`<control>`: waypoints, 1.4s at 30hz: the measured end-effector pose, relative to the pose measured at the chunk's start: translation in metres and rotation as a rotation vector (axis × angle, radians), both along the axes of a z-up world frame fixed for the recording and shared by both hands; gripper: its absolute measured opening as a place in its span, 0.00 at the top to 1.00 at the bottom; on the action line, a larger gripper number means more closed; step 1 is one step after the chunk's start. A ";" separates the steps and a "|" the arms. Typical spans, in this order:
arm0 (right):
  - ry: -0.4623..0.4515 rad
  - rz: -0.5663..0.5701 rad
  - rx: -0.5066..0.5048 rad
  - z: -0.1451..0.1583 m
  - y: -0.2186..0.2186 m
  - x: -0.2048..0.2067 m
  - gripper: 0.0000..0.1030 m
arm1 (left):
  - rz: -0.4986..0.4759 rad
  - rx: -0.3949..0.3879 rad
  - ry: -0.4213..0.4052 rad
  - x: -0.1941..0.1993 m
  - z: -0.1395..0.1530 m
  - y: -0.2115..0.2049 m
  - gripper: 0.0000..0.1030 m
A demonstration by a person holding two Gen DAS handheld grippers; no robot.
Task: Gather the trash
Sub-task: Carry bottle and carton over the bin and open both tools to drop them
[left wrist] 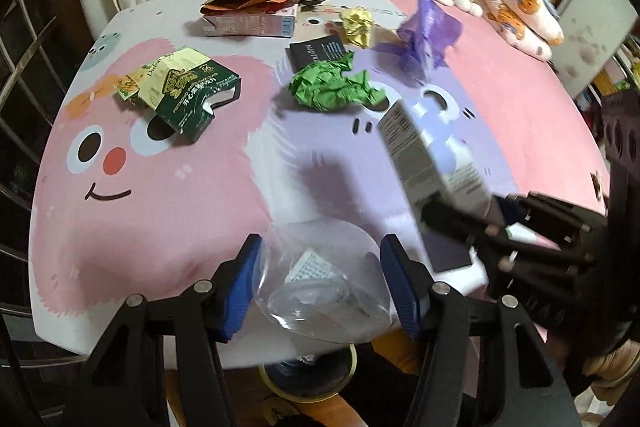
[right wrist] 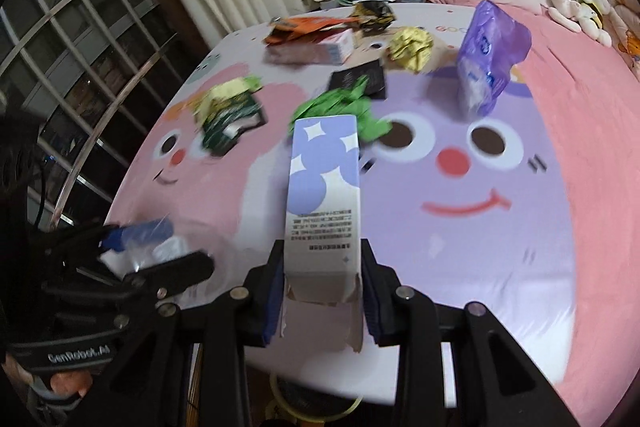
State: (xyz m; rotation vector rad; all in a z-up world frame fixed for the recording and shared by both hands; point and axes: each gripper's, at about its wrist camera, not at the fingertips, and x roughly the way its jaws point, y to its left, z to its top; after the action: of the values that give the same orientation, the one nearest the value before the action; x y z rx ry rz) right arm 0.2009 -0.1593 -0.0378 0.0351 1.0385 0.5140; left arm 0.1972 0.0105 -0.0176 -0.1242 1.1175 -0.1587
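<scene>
While the right gripper (right wrist: 322,301) clamps a tall white and lilac carton (right wrist: 322,195) by its torn, open lower end, the carton's inside cannot be seen. The left gripper (left wrist: 320,291) holds a clear plastic bag (left wrist: 320,283) between its blue pads, and a white printed slip shows through the film. Both are held above the near edge of the cartoon-print table (left wrist: 160,219). Further back on it lie a green chocolate box (left wrist: 188,91) with an open flap, crumpled green paper (left wrist: 332,85), a gold wrapper (left wrist: 357,25), a purple bag (left wrist: 426,35) and a flattened pink box (left wrist: 252,23).
</scene>
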 end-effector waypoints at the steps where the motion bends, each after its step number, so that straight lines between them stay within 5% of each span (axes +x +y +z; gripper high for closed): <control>1: 0.001 -0.005 -0.004 -0.001 0.002 -0.007 0.68 | -0.009 0.000 0.001 -0.004 -0.001 0.001 0.44; 17: -0.024 -0.132 0.021 -0.003 0.004 -0.138 0.68 | -0.149 -0.036 -0.089 -0.106 0.018 0.021 0.45; 25: 0.089 -0.199 0.009 -0.046 0.005 -0.205 0.68 | -0.231 -0.004 -0.040 -0.166 -0.006 0.018 0.45; 34: 0.284 -0.207 -0.030 -0.151 0.003 -0.229 0.67 | -0.248 0.007 0.128 -0.196 -0.097 -0.003 0.45; 42: 0.371 -0.165 -0.098 -0.302 0.005 -0.216 0.65 | -0.195 0.054 0.183 -0.194 -0.244 -0.021 0.44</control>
State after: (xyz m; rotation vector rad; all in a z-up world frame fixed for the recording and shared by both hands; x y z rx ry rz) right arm -0.0152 -0.1545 -0.3402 0.1320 1.4090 0.3107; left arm 0.0033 -0.0100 -0.2619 0.0190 1.3155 -0.2953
